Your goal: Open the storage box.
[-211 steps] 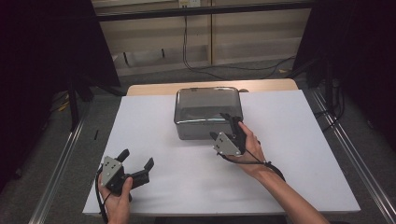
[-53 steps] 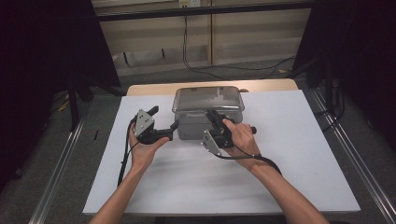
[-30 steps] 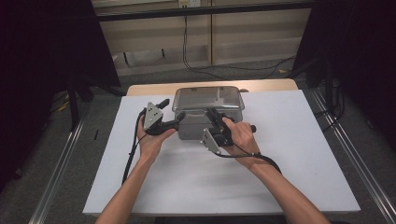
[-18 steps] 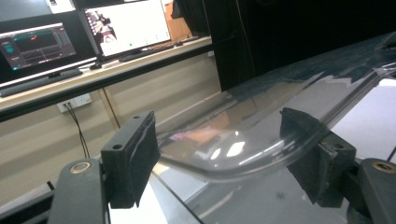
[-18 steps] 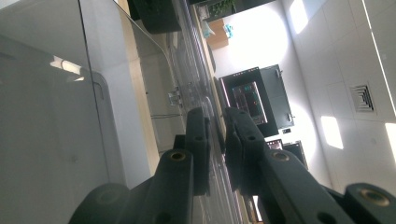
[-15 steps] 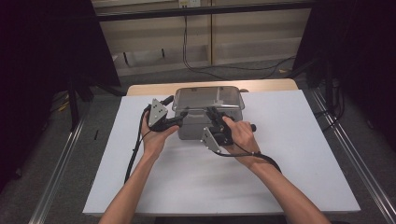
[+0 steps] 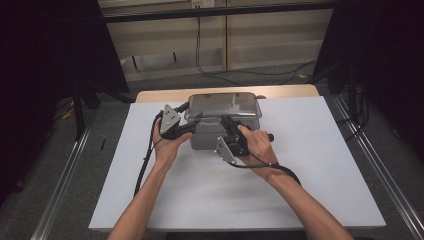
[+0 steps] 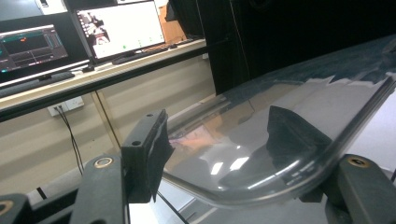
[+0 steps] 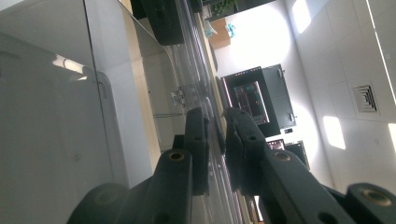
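Two grippers of mine work on the metal box (image 7: 220, 131), which stands at the far middle of the white table (image 7: 310, 165), its clear lid (image 7: 222, 105) tilted up at the near edge. My right gripper (image 7: 231, 126) pinches that near edge, jaws pressed nearly together on the thin pane. My left gripper (image 7: 186, 112) sits at the lid's left corner; its jaws have just been closing, the rounded corner lies between them, and they look spread, not yet pressing.
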Tool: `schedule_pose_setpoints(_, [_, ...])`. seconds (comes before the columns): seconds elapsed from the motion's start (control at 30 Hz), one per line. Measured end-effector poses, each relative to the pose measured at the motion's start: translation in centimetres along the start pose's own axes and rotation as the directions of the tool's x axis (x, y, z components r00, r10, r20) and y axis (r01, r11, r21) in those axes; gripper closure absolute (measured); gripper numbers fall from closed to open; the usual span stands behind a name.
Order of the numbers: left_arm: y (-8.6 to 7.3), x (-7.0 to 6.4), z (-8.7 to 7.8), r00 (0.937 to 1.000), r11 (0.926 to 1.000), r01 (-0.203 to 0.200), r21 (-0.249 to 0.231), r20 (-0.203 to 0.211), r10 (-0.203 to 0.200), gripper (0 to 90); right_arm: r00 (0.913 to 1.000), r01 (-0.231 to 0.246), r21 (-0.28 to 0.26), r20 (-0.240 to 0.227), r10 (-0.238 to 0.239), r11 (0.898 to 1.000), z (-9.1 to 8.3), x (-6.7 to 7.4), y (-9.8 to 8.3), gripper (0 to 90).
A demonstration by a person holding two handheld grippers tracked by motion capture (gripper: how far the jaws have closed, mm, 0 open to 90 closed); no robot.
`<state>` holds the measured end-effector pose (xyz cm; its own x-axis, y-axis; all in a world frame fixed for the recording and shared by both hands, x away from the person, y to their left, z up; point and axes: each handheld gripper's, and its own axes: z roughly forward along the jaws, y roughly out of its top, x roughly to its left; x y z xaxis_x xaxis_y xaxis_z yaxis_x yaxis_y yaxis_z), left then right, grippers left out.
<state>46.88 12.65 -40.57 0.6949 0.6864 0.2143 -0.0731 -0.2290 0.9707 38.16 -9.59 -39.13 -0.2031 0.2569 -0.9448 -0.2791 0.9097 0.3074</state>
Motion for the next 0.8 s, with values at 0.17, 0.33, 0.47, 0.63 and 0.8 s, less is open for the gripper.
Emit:
schedule_pose_setpoints(0.17, [0.0,0.1,0.2,0.9999,1.0000,-0.005,-0.007,0.008,0.005,39.6,1.0000,-0.008,-0.003,0.000,0.008,1.000,0.0,0.0,0.0,78.8])
schedule_pose_setpoints(0.33, [-0.1,-0.1,0.6,0.9997,0.9997,-0.019,-0.017,0.017,0.019,41.0,1.0000,-0.007,0.001,-0.001,0.007,1.000,0.0,0.0,0.0,78.7])
schedule_pose_setpoints(0.47, [0.1,0.1,0.7,0.9994,0.9994,-0.032,-0.012,0.016,0.032,42.7,0.9996,-0.029,-0.003,0.000,0.029,1.000,0.0,-0.2,-0.2,75.1])
schedule_pose_setpoints(0.63, [0.2,0.2,0.7,0.9993,0.9995,-0.031,-0.009,0.019,0.031,44.4,0.9889,-0.145,-0.010,-0.034,0.144,0.989,0.2,-0.6,-0.9,64.3])
schedule_pose_setpoints(0.8, [0.2,0.3,0.6,0.9992,0.9994,-0.033,-0.006,0.020,0.033,45.2,0.9763,-0.213,-0.017,-0.043,0.212,0.977,0.2,-0.9,-1.6,59.4])
